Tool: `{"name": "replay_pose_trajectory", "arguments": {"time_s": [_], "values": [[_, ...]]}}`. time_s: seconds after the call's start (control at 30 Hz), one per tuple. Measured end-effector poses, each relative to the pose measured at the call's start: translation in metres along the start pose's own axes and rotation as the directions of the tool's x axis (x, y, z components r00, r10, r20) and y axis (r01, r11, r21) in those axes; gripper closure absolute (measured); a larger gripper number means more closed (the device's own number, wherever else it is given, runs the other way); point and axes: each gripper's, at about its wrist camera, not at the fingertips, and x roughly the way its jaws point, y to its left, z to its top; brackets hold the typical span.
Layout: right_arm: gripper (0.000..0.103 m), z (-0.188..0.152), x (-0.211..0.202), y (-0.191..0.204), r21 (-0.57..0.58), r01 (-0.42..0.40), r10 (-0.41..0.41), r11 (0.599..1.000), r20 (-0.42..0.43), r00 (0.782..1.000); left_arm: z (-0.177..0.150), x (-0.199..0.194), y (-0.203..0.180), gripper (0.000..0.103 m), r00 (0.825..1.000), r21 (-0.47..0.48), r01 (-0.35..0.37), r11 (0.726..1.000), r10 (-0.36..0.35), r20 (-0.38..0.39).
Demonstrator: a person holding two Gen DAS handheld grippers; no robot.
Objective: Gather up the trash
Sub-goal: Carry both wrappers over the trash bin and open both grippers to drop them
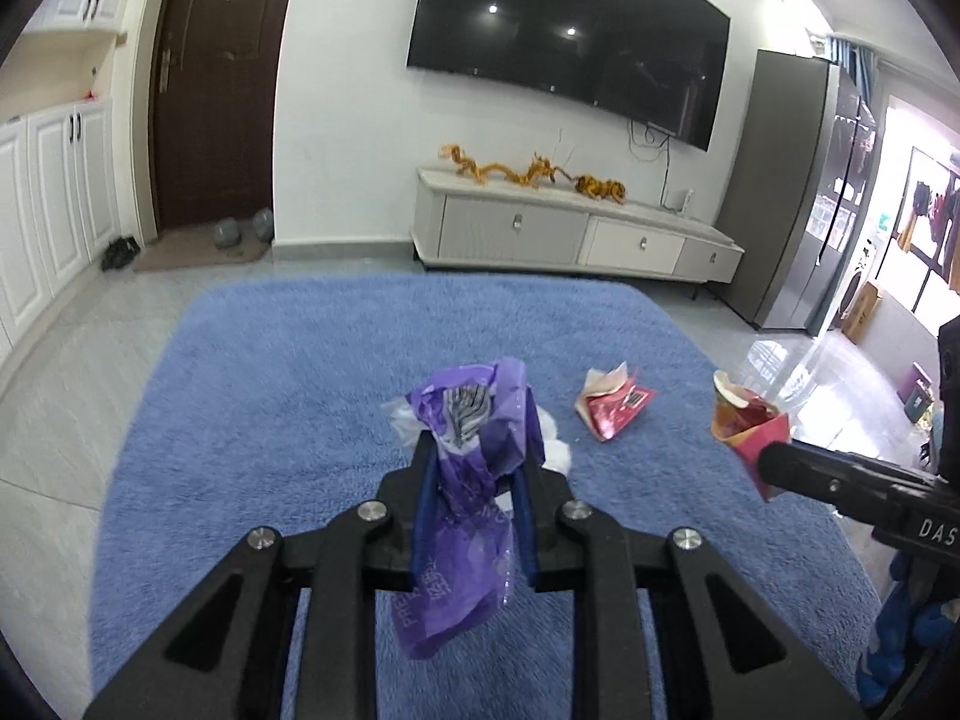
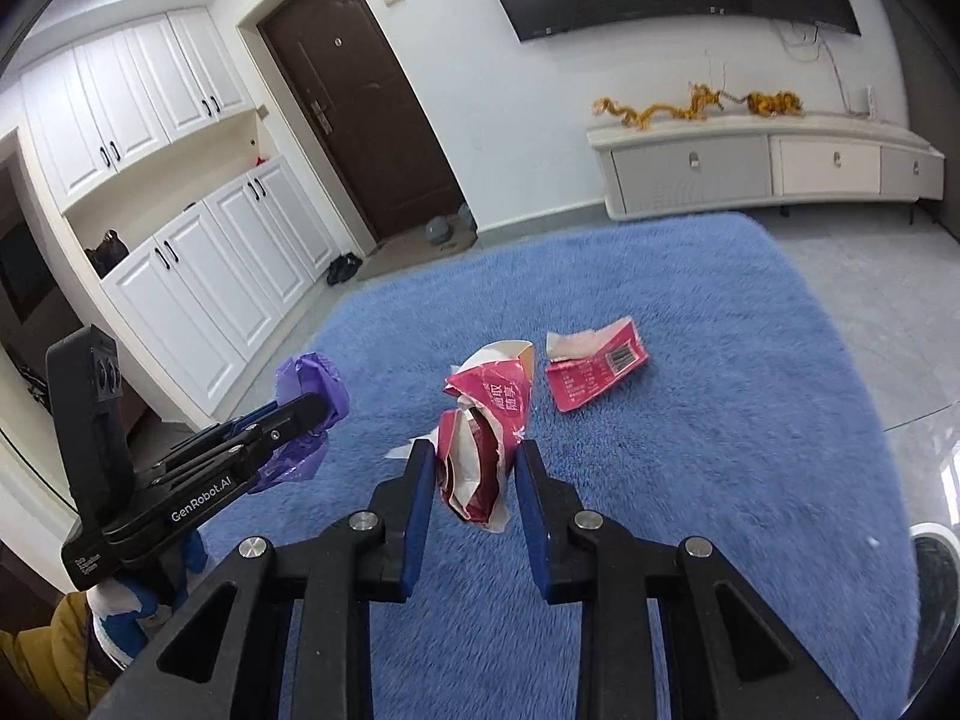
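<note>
My left gripper (image 1: 474, 450) is shut on a crumpled purple plastic wrapper (image 1: 468, 480), held up off the blue rug (image 1: 300, 390); the same purple wrapper (image 2: 312, 384) shows at the left of the right wrist view. My right gripper (image 2: 471, 450) is shut on a crumpled red and white snack bag (image 2: 486, 420), also lifted; that bag (image 1: 744, 420) appears at the right in the left wrist view. A flat red wrapper piece (image 2: 594, 366) lies on the rug beyond, and is seen as well in the left wrist view (image 1: 612, 405). White scraps (image 1: 555, 450) lie under the purple wrapper.
A low white TV cabinet (image 1: 570, 234) with a yellow dragon ornament (image 1: 528, 171) stands beyond the rug under a wall TV (image 1: 570, 42). A brown door (image 2: 360, 102) and white cupboards (image 2: 198, 228) are to the left. A grey fridge (image 1: 786, 192) stands at the right.
</note>
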Motion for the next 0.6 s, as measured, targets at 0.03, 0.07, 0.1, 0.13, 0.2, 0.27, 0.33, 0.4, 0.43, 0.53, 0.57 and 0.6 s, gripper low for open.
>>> {"name": "replay_pose_trajectory", "arguments": {"time_s": [0.03, 0.07, 0.1, 0.13, 0.2, 0.27, 0.33, 0.4, 0.43, 0.53, 0.57, 0.6], "values": [[0.077, -0.001, -0.006, 0.002, -0.003, 0.001, -0.001, 1.000, 0.010, 1.000, 0.000, -0.006, -0.003, 0.082, 1.000, 0.005, -0.003, 1.000, 0.003, 0.010], [0.077, -0.002, -0.014, 0.003, -0.009, 0.004, -0.004, 1.000, 0.023, 1.000, 0.001, -0.015, -0.007, 0.082, 1.000, 0.012, -0.007, 1.000, 0.007, 0.022], [0.077, -0.003, -0.023, 0.005, -0.013, 0.008, -0.008, 1.000, 0.037, 0.999, 0.001, -0.022, -0.012, 0.082, 0.999, 0.019, -0.011, 1.000, 0.010, 0.035], [0.077, -0.003, -0.031, 0.006, -0.014, 0.010, -0.009, 1.000, 0.050, 0.999, 0.002, -0.028, -0.015, 0.082, 0.999, 0.024, -0.013, 1.000, 0.012, 0.044], [0.077, -0.007, -0.049, 0.005, -0.013, 0.017, -0.016, 1.000, 0.080, 0.997, 0.005, -0.039, -0.025, 0.082, 0.998, 0.034, -0.011, 0.999, 0.009, 0.060], [0.077, -0.008, -0.065, 0.004, -0.011, 0.028, -0.026, 1.000, 0.109, 0.994, 0.007, -0.047, -0.038, 0.082, 0.997, 0.050, -0.008, 0.999, 0.005, 0.076], [0.077, -0.012, -0.084, 0.000, -0.007, 0.044, -0.042, 0.999, 0.143, 0.989, 0.008, -0.055, -0.052, 0.082, 0.996, 0.068, -0.007, 0.998, 0.001, 0.089], [0.077, -0.015, -0.101, -0.004, 0.000, 0.058, -0.057, 0.998, 0.172, 0.983, 0.009, -0.061, -0.067, 0.082, 0.995, 0.085, 0.001, 0.996, -0.009, 0.098], [0.077, -0.016, -0.108, -0.006, 0.003, 0.066, -0.065, 0.998, 0.185, 0.981, 0.009, -0.064, -0.076, 0.082, 0.995, 0.097, 0.006, 0.995, -0.016, 0.101], [0.077, -0.022, -0.129, -0.014, 0.015, 0.088, -0.089, 0.996, 0.224, 0.970, 0.012, -0.068, -0.103, 0.082, 0.994, 0.129, 0.016, 0.991, -0.029, 0.105], [0.077, -0.024, -0.134, -0.016, 0.018, 0.091, -0.092, 0.996, 0.233, 0.968, 0.012, -0.069, -0.111, 0.082, 0.994, 0.140, 0.021, 0.990, -0.036, 0.106], [0.077, -0.027, -0.141, -0.020, 0.025, 0.093, -0.096, 0.995, 0.246, 0.964, 0.012, -0.070, -0.119, 0.082, 0.993, 0.152, 0.026, 0.988, -0.042, 0.107]]}}
